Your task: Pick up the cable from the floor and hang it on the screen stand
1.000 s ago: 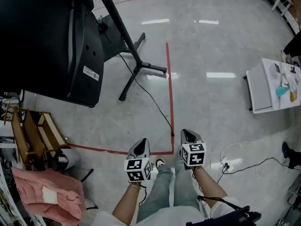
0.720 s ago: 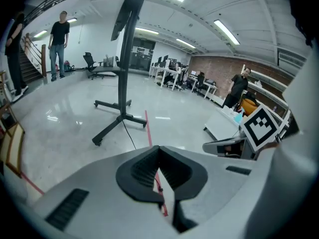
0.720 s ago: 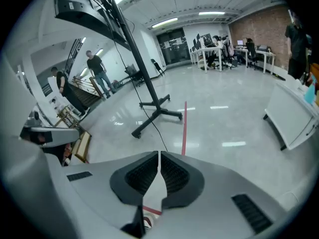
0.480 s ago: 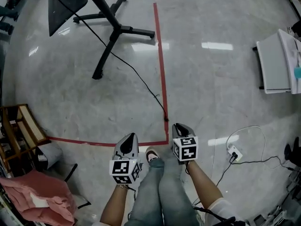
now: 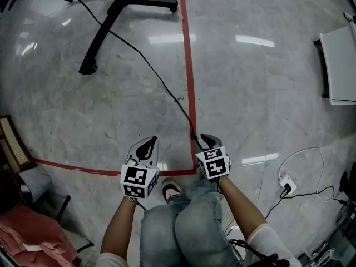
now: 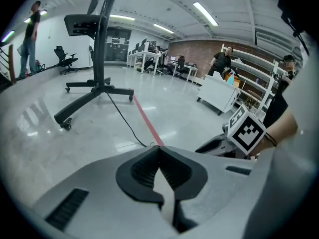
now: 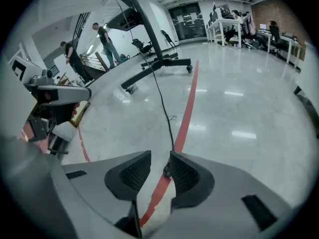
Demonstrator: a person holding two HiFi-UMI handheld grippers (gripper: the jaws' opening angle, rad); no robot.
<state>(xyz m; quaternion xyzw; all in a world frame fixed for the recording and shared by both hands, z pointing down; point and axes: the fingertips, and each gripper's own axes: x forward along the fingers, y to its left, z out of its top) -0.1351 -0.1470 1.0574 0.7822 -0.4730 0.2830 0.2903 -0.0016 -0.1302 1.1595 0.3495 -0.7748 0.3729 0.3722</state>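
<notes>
The step in hand looks like the grab: the person is bent low to take the cable [image 5: 161, 85] off the floor [image 5: 267, 93]. To do it well, the right tool [image 7: 159, 171] should go down a little more. Then the thin black cable would sit deep between the two jaws, not just at the tips. The jaws should close slowly and firmly, because a thin cable can slip out. It looks best to pinch a bit back from the very end, so there is more to hold. The lift should be gentle. The cable runs on toward the screen stand [image 5: 105, 15], and a hard tug could pull on it.

The right tool is spread, and its jaws have just been opening. The end of the cable lies between them, close by the jaw on the right in the right gripper view. It may touch that jaw, but it is not pinched. The left tool [image 6: 159, 166] is pressed together with nothing in it. It hangs near the right tool, to the left of the red line [image 5: 186, 65], apart from the cable.

The cable lies on the floor. From the right tool it runs away beside the red line. Then it bends off toward the foot of the screen stand, which is well apart from both tools.
</notes>
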